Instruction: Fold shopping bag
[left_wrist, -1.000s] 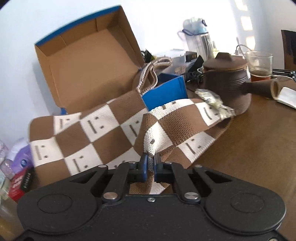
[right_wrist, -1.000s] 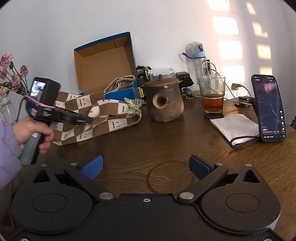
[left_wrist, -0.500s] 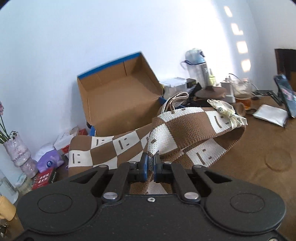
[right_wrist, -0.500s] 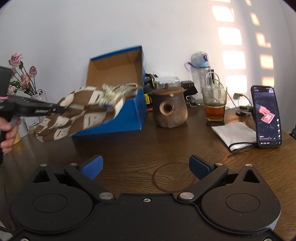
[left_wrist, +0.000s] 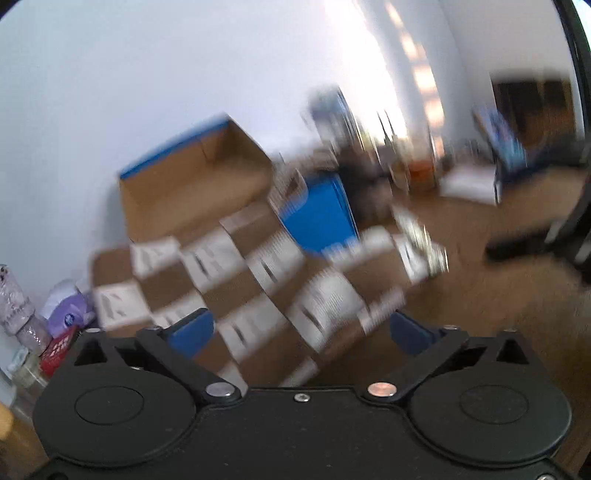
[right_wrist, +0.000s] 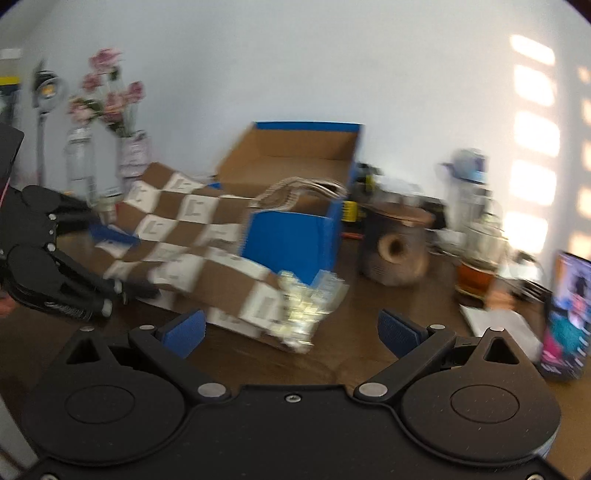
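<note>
The brown wooden worktop fills the lower half of the right wrist view. At centre frame stands an open cardboard box with blue outer walls. The checkered brown-and-white shopping bag lies draped across the worktop in front of the box at centre left, its handles resting on the box edge; both views are motion-blurred. A dark ceramic pot sits right of the box. The left gripper stands wide apart, with the bag just ahead of its blue pads. The right gripper is likewise spread wide, holding nothing.
</note>
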